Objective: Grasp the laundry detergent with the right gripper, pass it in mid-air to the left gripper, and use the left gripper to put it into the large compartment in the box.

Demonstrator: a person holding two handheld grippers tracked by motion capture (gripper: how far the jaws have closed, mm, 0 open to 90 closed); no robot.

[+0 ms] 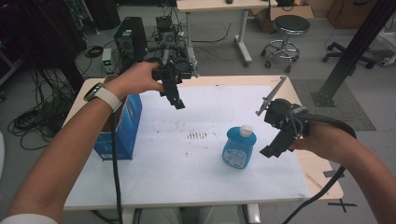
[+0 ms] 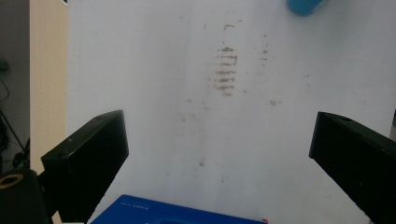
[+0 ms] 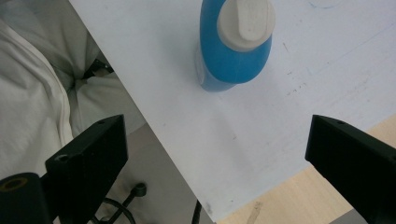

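Blue plastic makes up the bottle (image 1: 238,148), which stands upright on the white sheet (image 1: 196,154) that covers the table (image 1: 322,175), at about four o'clock from the sheet's middle in the high view. Its off-white cap (image 1: 245,130) is on. Nothing touches the bottle.

In the high view the right gripper (image 1: 272,150) hangs in the air just beside the bottle, at its three o'clock, held in the person's right hand (image 1: 322,140). Its jaws stand wide apart and empty. In the right gripper view the bottle (image 3: 233,51) shows at twelve o'clock, beyond the two black jaws and well clear of both (the cap (image 3: 246,22) faces the camera), with the near edge of the sheet (image 3: 261,154) running across below it.

The left gripper (image 1: 178,103) is raised over the far left part of the sheet, at about ten o'clock from the bottle and well apart from it, gripped by the left hand (image 1: 135,79), which wears a wristwatch (image 1: 102,95). Its jaws are also spread wide, with nothing between them. The left gripper view looks down on a patch of brown marks (image 2: 225,70) on the sheet, with a sliver of the bottle (image 2: 303,5) at one o'clock.

A blue box (image 1: 122,126) stands at the sheet's left edge, at nine o'clock from the bottle, under the left forearm; its top edge (image 2: 177,212) shows at six o'clock in the left gripper view.
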